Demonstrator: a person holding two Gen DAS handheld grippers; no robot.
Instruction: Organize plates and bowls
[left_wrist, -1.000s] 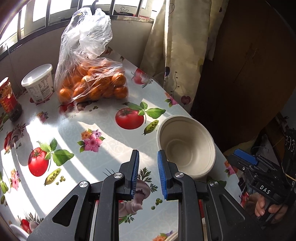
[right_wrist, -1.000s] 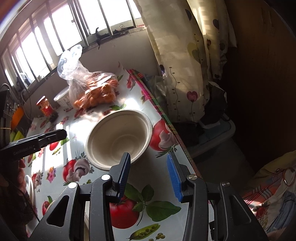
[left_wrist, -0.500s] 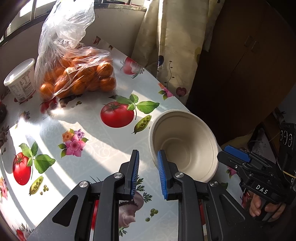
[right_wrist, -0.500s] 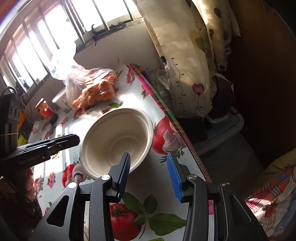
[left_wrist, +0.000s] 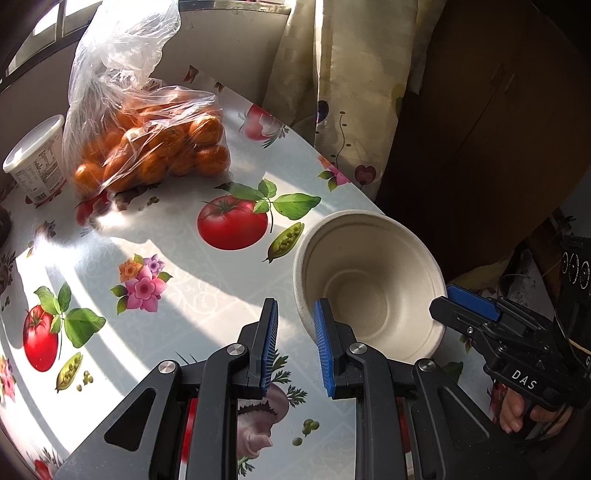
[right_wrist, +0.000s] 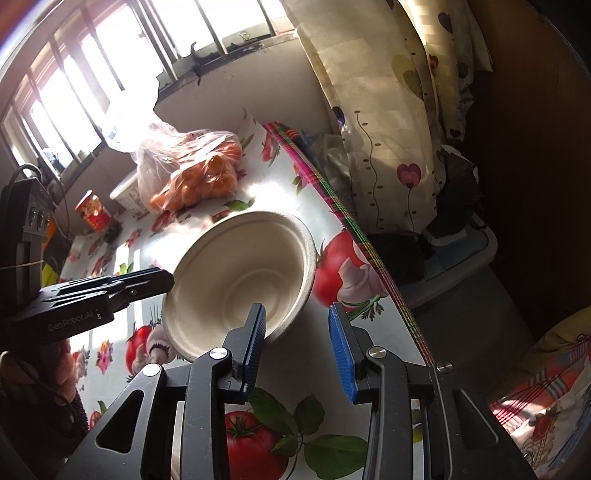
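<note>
**Two claws flanking a bowl at the bench edge**

The bench, covered in a fruit-and-flower print cloth, carries a clear bag of oranges toward the window, a white lidded tub beside the bag, and a red can farther along. The pale bowl, upright and empty, sits near the bench's curtain-side edge, well apart from the bag. The left claw points across the bench with a narrow gap between its blue pads, its right pad at the bowl's near-left rim, gripping nothing. The right claw is angled in from the opposite side, parted wider, its left finger overlapping the bowl's near rim, empty.
</note>
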